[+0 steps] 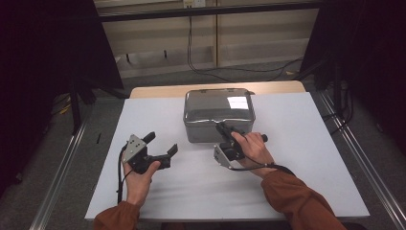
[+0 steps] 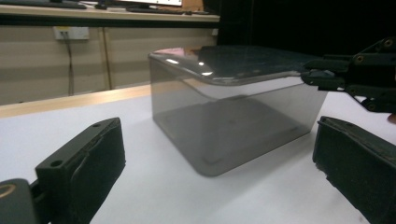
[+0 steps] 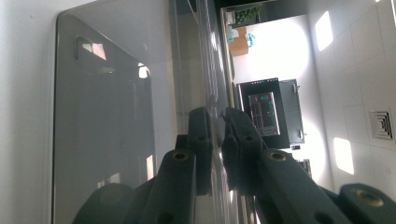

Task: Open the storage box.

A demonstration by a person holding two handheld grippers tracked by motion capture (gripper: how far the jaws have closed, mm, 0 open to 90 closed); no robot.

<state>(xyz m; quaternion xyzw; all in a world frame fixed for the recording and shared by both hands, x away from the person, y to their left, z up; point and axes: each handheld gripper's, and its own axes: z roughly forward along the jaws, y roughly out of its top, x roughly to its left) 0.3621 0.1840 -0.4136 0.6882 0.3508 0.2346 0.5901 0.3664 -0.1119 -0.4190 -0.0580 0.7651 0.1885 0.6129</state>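
Note:
A smoky transparent plastic box (image 1: 210, 130) with a glossy lid (image 1: 218, 103) stands at the back middle of the white table top (image 1: 297, 158). My right gripper (image 1: 221, 127) is turned on its side and shut on the lid's front rim. In the right gripper view the two jaws (image 3: 218, 119) pinch the thin rim of the lid (image 3: 208, 70), with the box wall (image 3: 102, 140) to the left. My left gripper (image 1: 162, 143) rests open on the table left of the box, holding nothing. Its own view looks between the wide jaws (image 2: 217, 140) at the box (image 2: 233, 126) and the right gripper (image 2: 310, 74) on the lid edge.
A wooden strip (image 1: 158, 91) borders the table's far edge. Metal rails (image 1: 62, 167) run along the floor on both sides. Black cables (image 1: 215, 69) lie on the floor behind the table, below a beige wall panel.

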